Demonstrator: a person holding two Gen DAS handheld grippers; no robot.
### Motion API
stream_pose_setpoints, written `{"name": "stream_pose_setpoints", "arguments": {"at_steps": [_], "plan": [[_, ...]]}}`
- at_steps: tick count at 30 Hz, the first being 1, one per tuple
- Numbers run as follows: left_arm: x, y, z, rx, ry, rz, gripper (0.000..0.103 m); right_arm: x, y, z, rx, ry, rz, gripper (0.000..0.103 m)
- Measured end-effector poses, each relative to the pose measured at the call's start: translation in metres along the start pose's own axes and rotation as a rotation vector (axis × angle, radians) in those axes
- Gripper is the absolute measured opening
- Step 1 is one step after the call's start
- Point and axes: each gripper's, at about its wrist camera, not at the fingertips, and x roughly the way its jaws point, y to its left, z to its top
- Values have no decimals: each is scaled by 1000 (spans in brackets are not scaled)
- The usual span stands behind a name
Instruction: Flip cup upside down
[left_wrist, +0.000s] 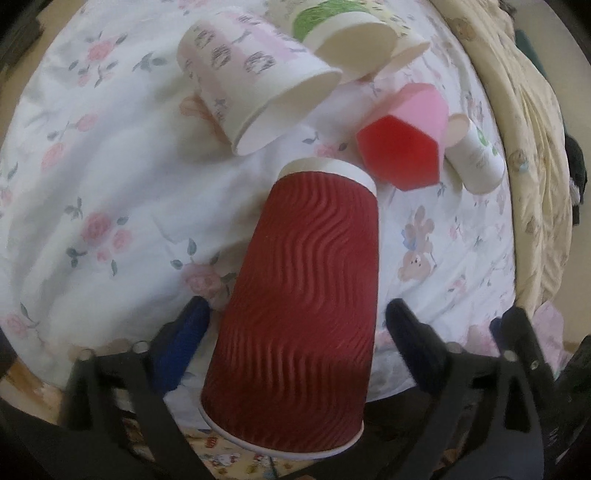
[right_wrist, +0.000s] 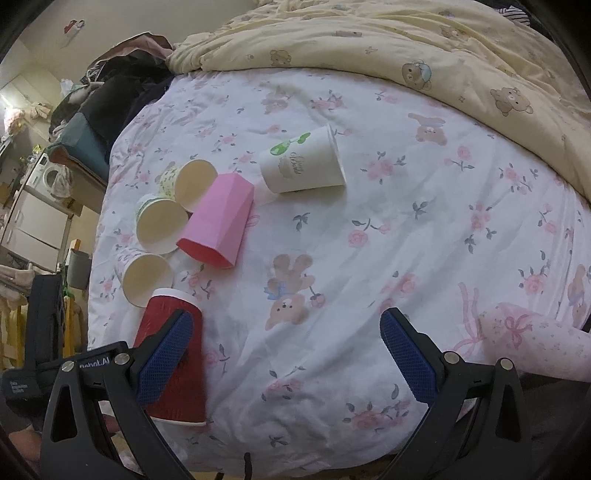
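A dark red ribbed paper cup (left_wrist: 303, 306) stands upside down near the front edge of the bed, wide rim down and white base up. My left gripper (left_wrist: 295, 332) is open around it, one finger (left_wrist: 184, 339) to each side with a gap to the cup wall. The same cup shows in the right wrist view (right_wrist: 173, 354) at the lower left, partly behind my right gripper's left finger (right_wrist: 166, 354). My right gripper (right_wrist: 284, 354) is open and empty over the flowered sheet.
Several cups lie on their sides on the white flowered sheet (right_wrist: 388, 229): a pink hexagonal cup (right_wrist: 218, 221), a white cup with a green print (right_wrist: 303, 162) and patterned paper cups (right_wrist: 159, 225). A yellow bear-print quilt (right_wrist: 424, 44) lies at the back. The bed edge is at the left.
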Motion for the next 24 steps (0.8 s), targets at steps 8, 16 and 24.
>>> {"name": "stream_pose_setpoints", "arguments": {"at_steps": [8,16,24], "plan": [[-24,-16,-7,135,-66,67,96,-3,-2,5,13,-9,15,103],[-72,-22,-18,198,-228,138,96,-15,3,7,15,-40,64,103],[-96,-16,-20,252,-330,227,98,-21,9,10,3,-43,95,103]]}}
